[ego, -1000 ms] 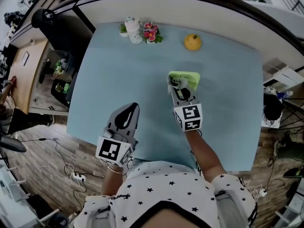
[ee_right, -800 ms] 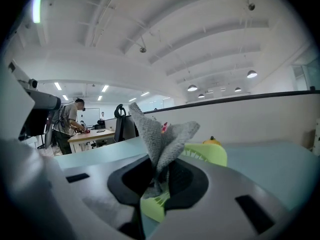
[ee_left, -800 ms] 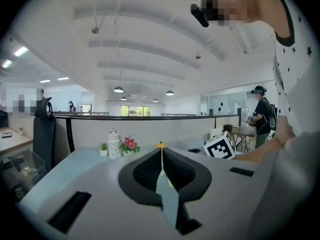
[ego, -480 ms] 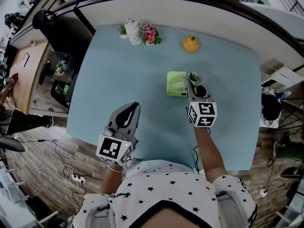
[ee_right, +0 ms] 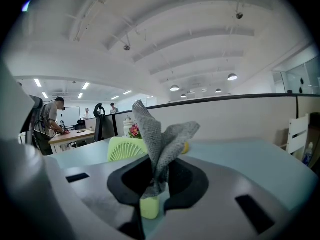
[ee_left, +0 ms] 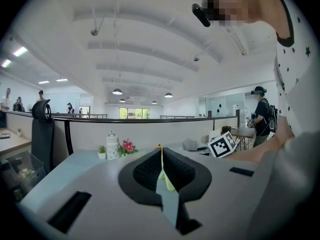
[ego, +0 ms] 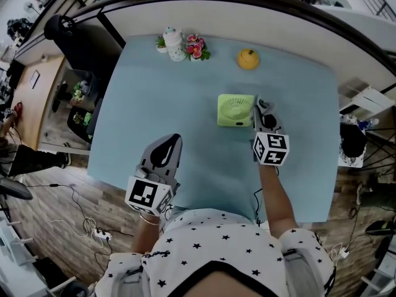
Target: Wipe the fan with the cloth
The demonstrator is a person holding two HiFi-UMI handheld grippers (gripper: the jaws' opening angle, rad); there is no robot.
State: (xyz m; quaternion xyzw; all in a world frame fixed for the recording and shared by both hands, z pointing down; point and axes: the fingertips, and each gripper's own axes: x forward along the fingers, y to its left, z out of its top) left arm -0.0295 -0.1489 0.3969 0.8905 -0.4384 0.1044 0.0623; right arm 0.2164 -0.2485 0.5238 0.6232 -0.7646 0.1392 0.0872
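- Right gripper view is showing the right gripper point(ee_right: 156, 186) clenching a grey cloth point(ee_right: 161, 144), with the loose end standing up above the jaws; the green fan point(ee_right: 127, 149) is sitting just beyond it, to the left
- the head view is showing the fan on the light blue table point(ego: 154, 98), its round grille in sight, with the right gripper just beside its right edge; I cannot tell whether the cloth is touching the housing
- the left gripper point(ego: 166, 146) is hovering near the table's near edge, well apart from the fan, its jaws pressed together on nothing
- the step in hand, as I am judging it, is wiping the fan's right side; doing it well is calling for leading with the cloth rather than the jaw tips, and pressing lightly so the small fan is not sliding
- the idle left gripper could be steadying the fan from its left edge; the grille slots are probably prone to snagging loose weave, so slow strokes are looking safest
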